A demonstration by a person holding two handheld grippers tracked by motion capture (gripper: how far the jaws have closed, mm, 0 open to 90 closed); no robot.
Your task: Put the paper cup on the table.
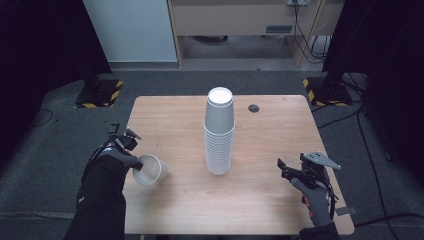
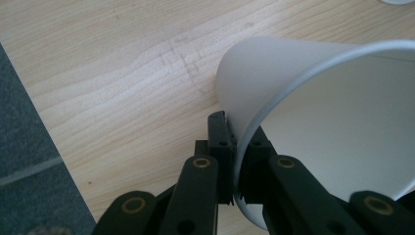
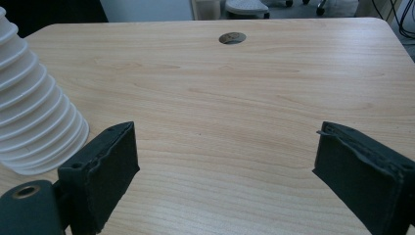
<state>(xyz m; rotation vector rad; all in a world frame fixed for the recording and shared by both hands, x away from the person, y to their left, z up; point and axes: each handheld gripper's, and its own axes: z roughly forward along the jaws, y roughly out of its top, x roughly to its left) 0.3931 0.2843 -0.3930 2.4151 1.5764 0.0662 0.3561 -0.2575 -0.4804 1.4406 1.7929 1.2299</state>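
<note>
A tall stack of white paper cups [image 1: 219,131] stands upside down at the middle of the wooden table [image 1: 280,130]. The stack's ribbed base [image 3: 34,122] shows at the left of the right gripper view. A single white cup [image 1: 150,170] lies tilted near the table's left edge, its mouth turned toward the person. My left gripper [image 1: 134,161] is shut on that cup's rim [image 2: 254,127], one jaw inside and one outside. My right gripper [image 1: 285,169] hovers over the table's right front, jaws wide open with nothing between them.
A dark round grommet hole [image 1: 254,108] sits in the table's far right part, also seen as the grommet [image 3: 232,37] in the right gripper view. Grey carpet [image 2: 29,171] lies beyond the table's left edge. Bare wood stretches between the stack and my right gripper.
</note>
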